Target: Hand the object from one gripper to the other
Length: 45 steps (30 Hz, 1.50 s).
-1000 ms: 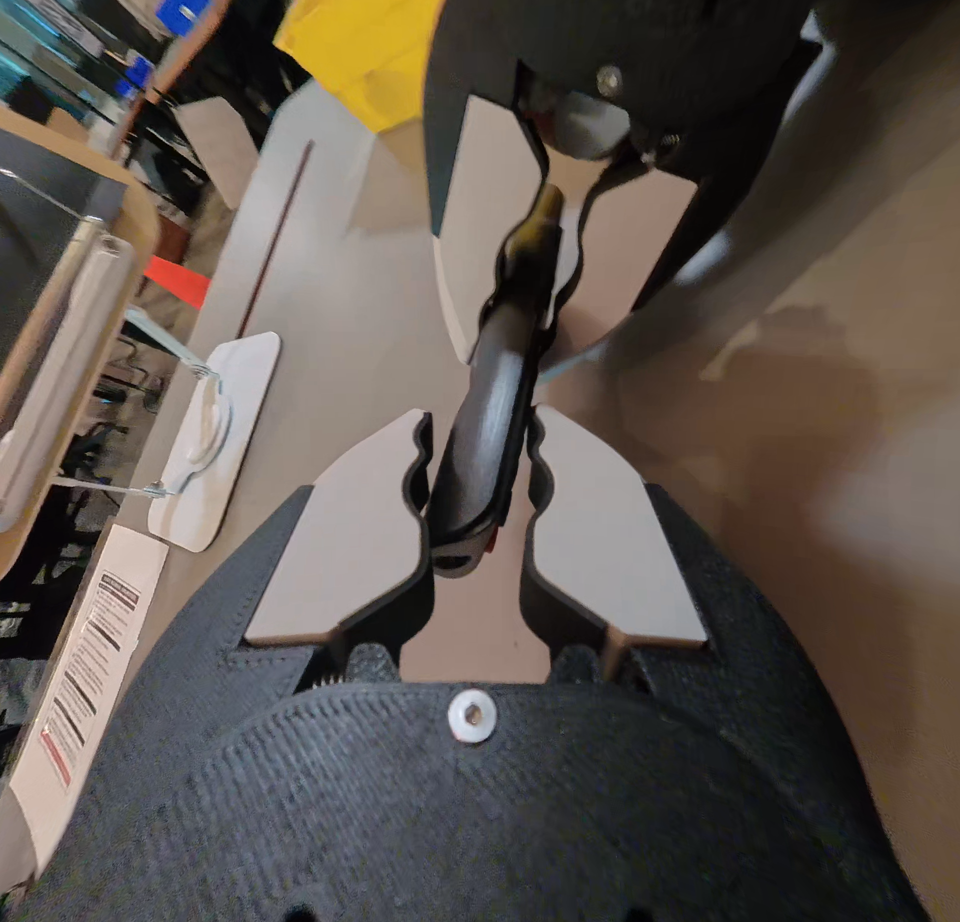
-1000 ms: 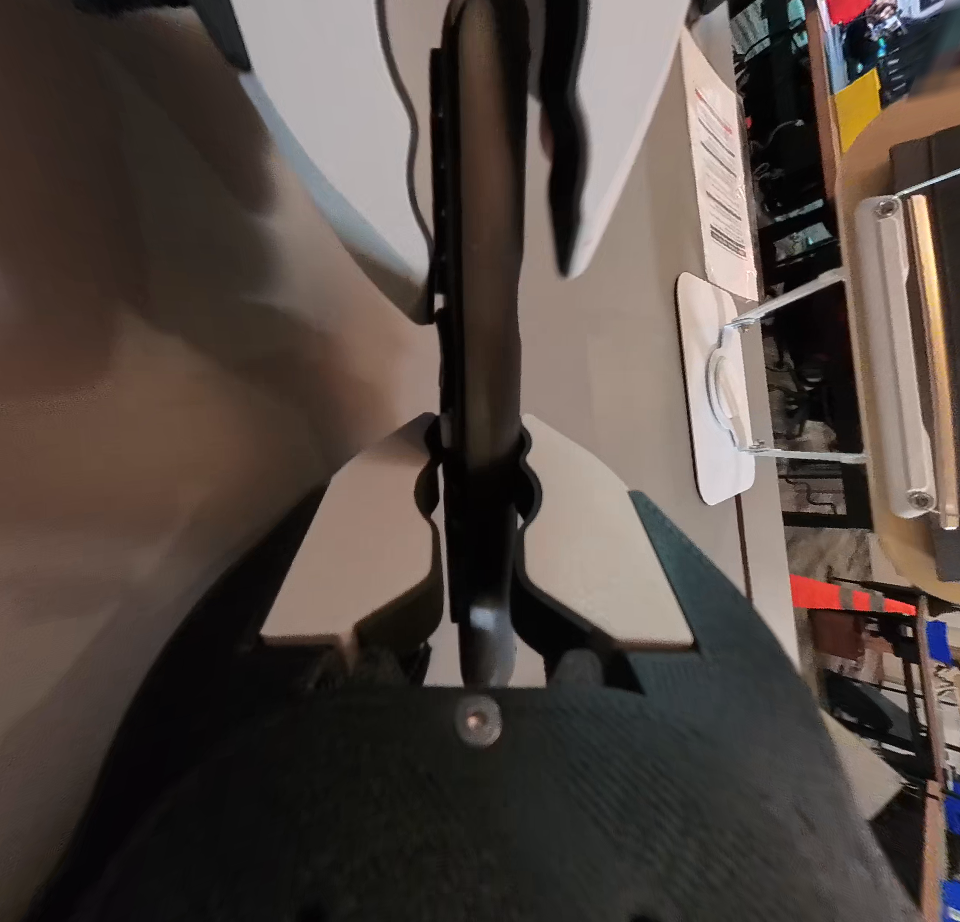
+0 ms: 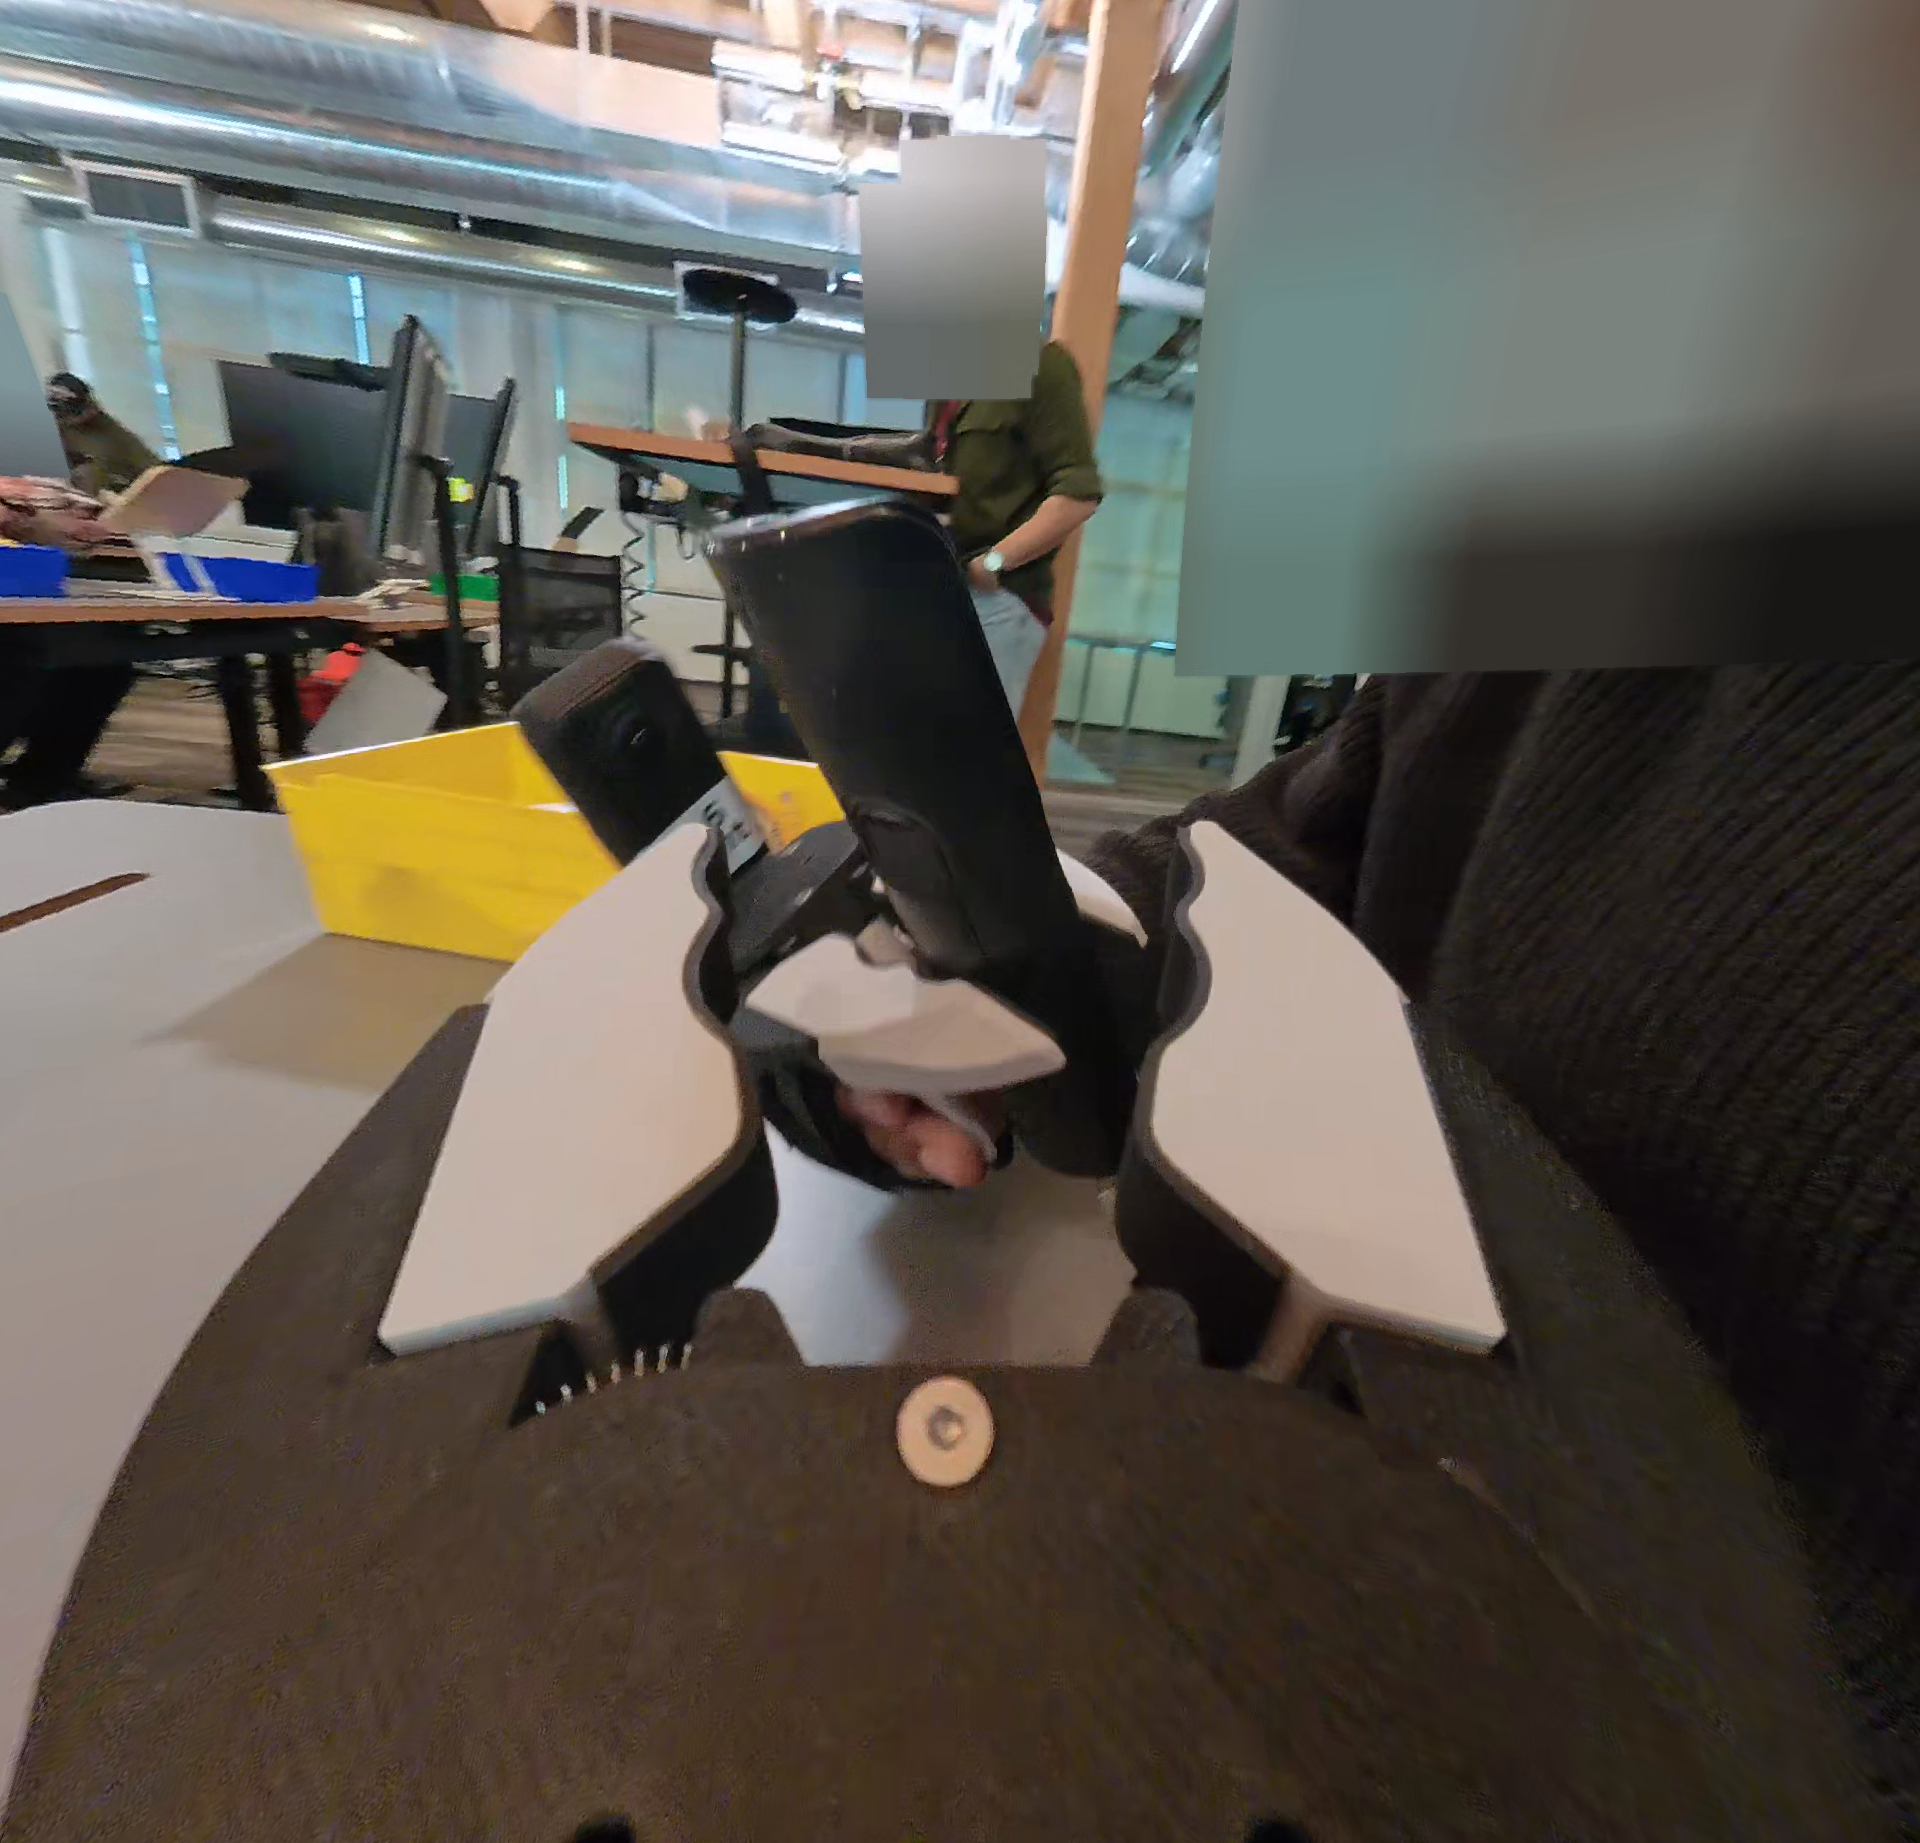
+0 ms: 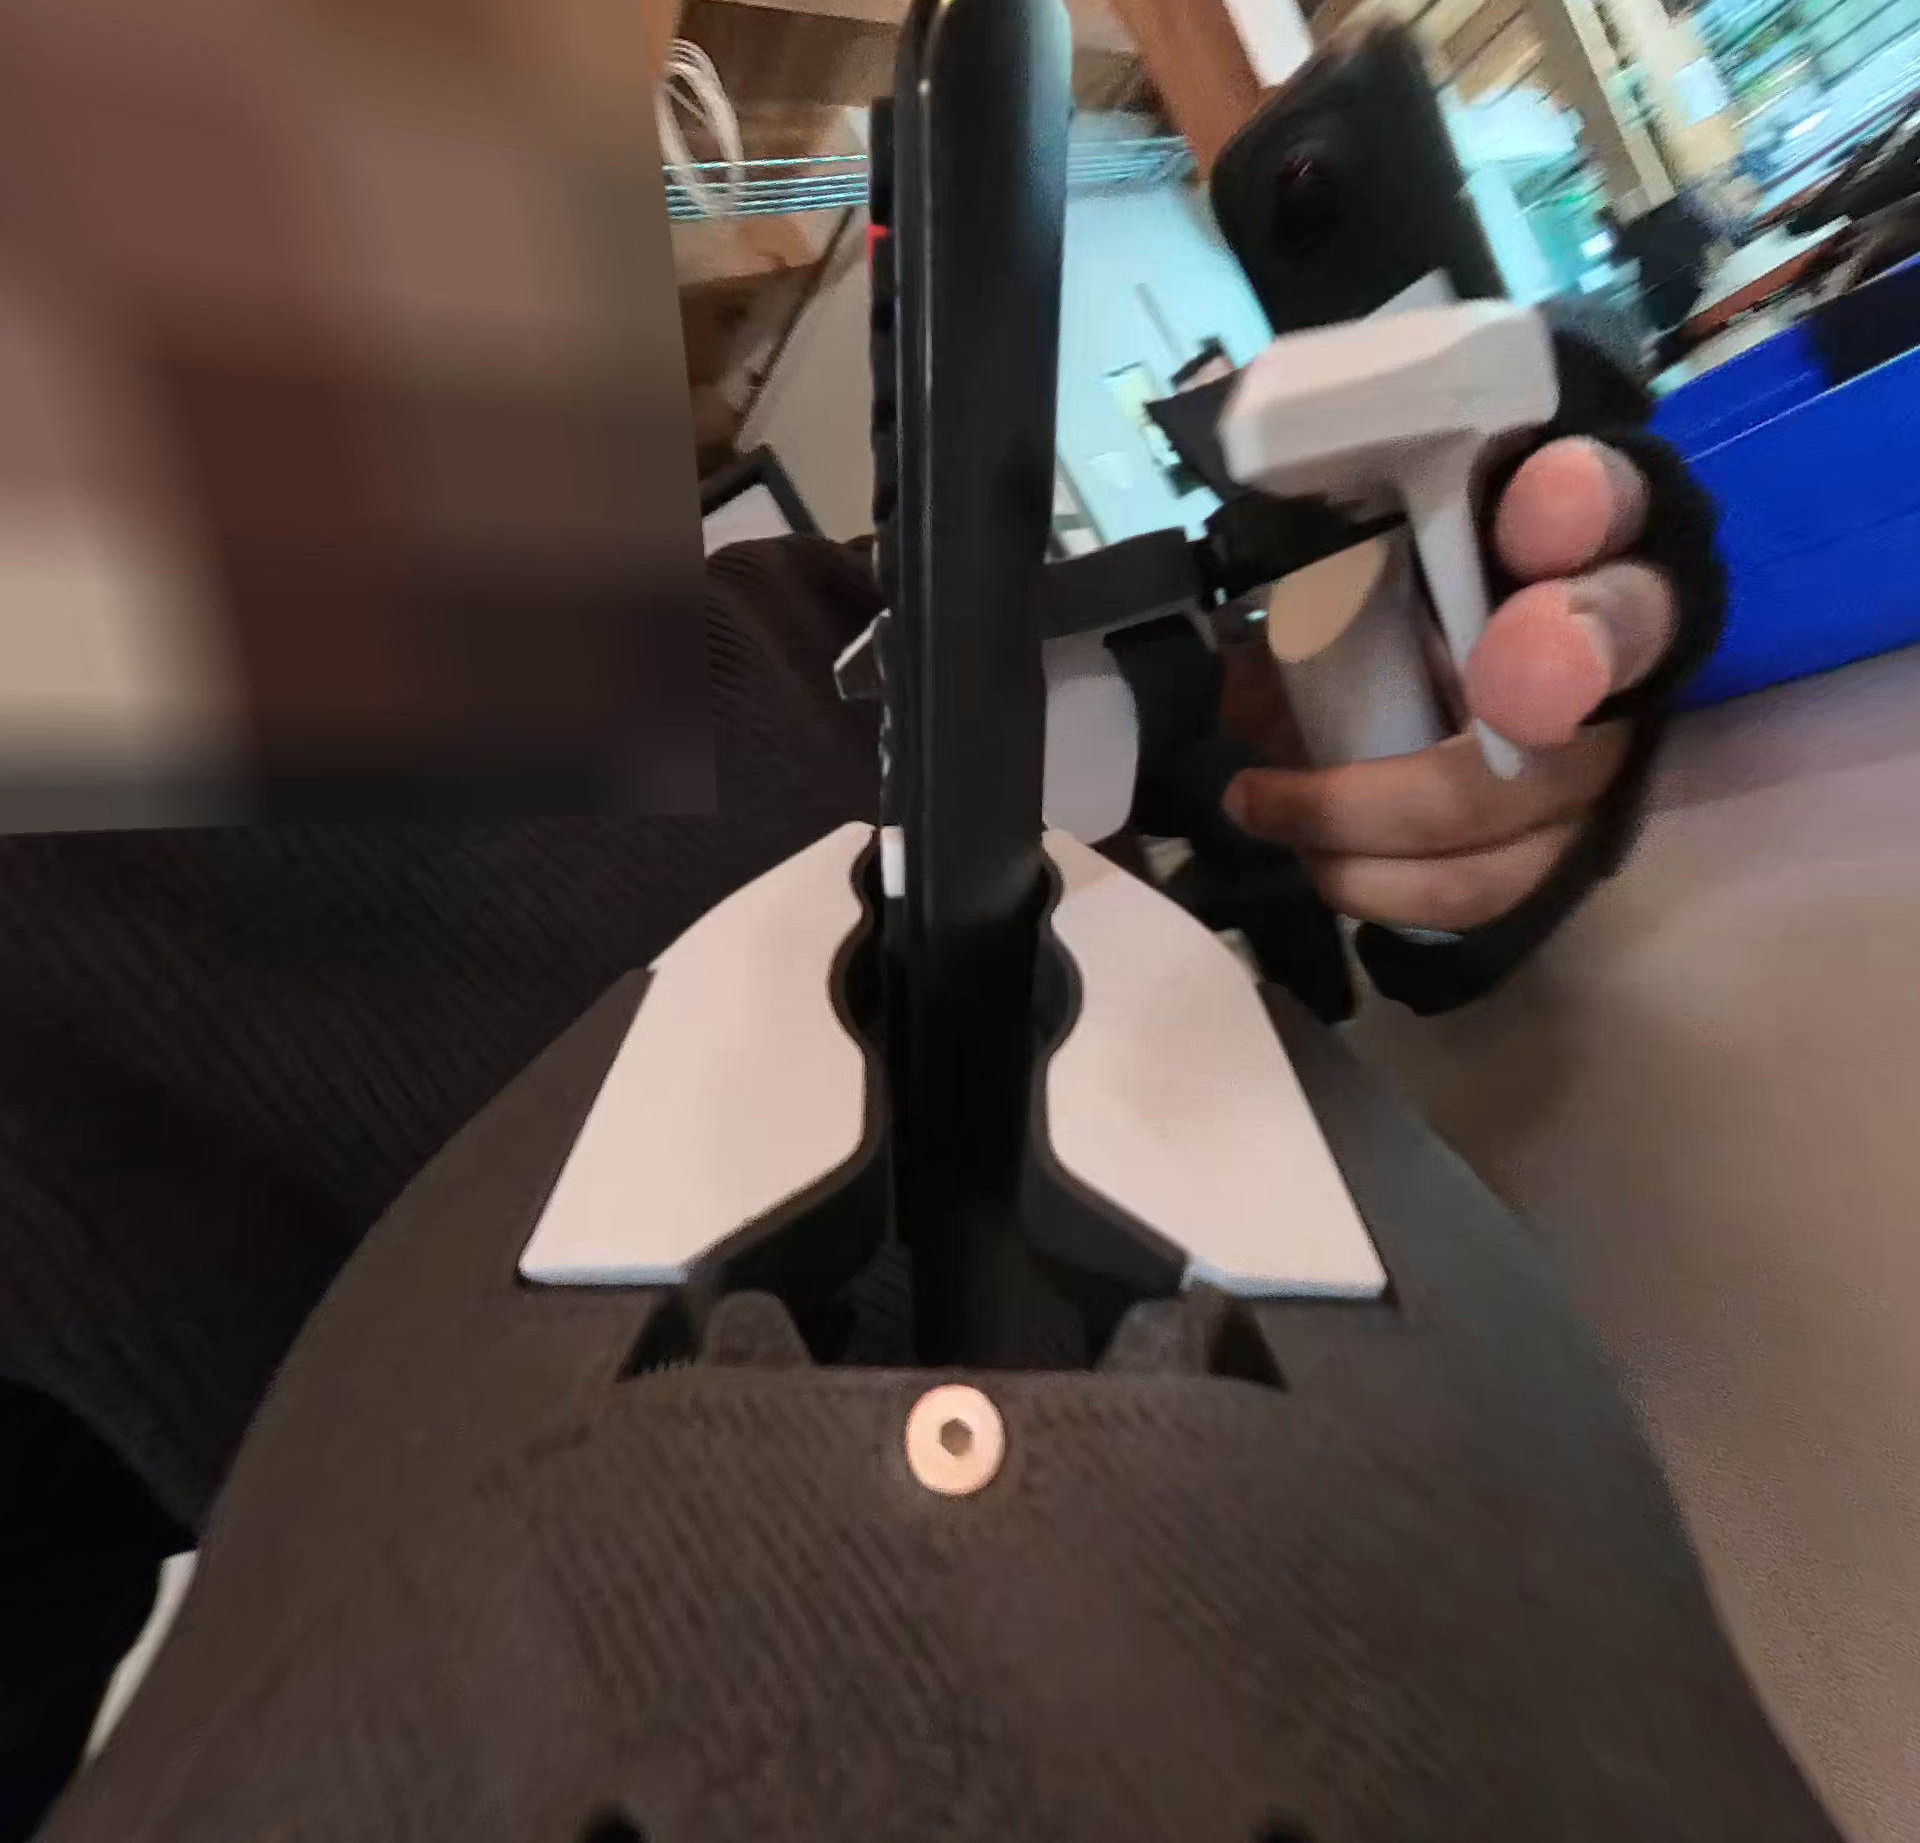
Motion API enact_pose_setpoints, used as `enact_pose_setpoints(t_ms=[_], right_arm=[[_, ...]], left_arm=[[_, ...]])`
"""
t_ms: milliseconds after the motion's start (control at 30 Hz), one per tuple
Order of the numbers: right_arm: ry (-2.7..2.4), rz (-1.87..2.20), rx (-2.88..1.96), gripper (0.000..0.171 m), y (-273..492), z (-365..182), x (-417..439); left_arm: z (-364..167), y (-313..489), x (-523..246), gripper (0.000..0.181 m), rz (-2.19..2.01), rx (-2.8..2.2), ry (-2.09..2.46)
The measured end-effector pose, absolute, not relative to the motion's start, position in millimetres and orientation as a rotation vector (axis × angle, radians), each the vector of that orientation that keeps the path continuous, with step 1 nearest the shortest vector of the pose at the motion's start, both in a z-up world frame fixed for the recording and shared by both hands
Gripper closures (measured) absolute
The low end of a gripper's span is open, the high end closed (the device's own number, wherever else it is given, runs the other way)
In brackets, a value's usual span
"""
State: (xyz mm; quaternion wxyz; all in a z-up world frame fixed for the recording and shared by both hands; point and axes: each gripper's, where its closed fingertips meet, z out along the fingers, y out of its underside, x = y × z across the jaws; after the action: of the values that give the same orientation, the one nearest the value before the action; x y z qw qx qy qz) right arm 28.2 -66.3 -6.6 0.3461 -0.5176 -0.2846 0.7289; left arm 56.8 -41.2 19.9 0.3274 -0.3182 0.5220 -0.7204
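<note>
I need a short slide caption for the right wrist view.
Right hand-held gripper shut on an upright black remote control; left hand-held gripper close behind.

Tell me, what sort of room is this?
Probably an open office or workshop: desks with monitors, bare ducts and wooden beams overhead, and a yellow bin on the grey table.
</note>
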Motion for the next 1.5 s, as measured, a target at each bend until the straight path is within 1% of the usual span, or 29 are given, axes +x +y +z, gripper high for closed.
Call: enact_pose_setpoints(t_ms=[233, 333, 367, 600, 667, 700, 767, 933, 1067, 1167, 1367, 1500], right_arm=[[-0.778, 2.253, -1.216, 0.145, -90.8, 2.5, 1.7], [-0.812, 2.296, -1.209, 0.145, -97.9, 0.8, -4.5], [-0.816, 2.300, -1.206, 0.145, -98.8, 0.9, -5.2], [-0.785, 2.253, -1.235, 0.145, -91.5, -2.9, -4.0], [-0.737, 2.172, -1.272, 0.140, -80.5, -7.0, -3.3], [-0.706, 2.101, -1.305, 0.134, -72.6, -10.8, -3.6], [-0.647, 1.926, -1.354, 0.111, -55.5, -17.6, -2.5], [-0.560, 1.613, -1.420, 0.102, -25.8, -23.6, 17.1], [-0.498, 1.381, -1.493, 0.102, -3.5, -32.6, 42.8], [-0.458, 1.156, -1.516, 0.100, 12.3, -35.4, 65.8], [-0.395, 0.876, -1.397, 0.090, 22.7, -14.9, 94.2], [-0.427, 0.773, -1.385, 0.093, 21.1, -11.7, 90.0]], left_arm=[[31.2, -61.0, 46.8, 0.105, -2.071, -0.788, 1.364], [32.2, -67.5, 43.4, 0.112, -2.111, -0.767, 1.383], [32.8, -69.2, 41.7, 0.122, -2.132, -0.759, 1.388], [32.5, -67.8, 40.5, 0.126, -2.250, -0.803, 1.381], [31.9, -63.1, 42.8, 0.128, -2.237, -0.832, 1.369], [31.2, -60.3, 44.2, 0.128, -2.226, -0.847, 1.363], [29.0, -55.4, 46.8, 0.128, -2.196, -0.875, 1.362], [22.7, -34.8, 55.9, 0.129, -2.051, -0.965, 1.341], [10.4, -10.2, 64.8, 0.129, -1.841, -1.047, 1.340], [-4.2, 11.5, 72.6, 0.129, -1.574, -1.091, 1.366], [-29.5, 53.2, 81.6, 0.129, -0.978, -1.107, 1.357], [-39.0, 57.2, 83.9, 0.129, -0.729, -1.042, 1.388]])
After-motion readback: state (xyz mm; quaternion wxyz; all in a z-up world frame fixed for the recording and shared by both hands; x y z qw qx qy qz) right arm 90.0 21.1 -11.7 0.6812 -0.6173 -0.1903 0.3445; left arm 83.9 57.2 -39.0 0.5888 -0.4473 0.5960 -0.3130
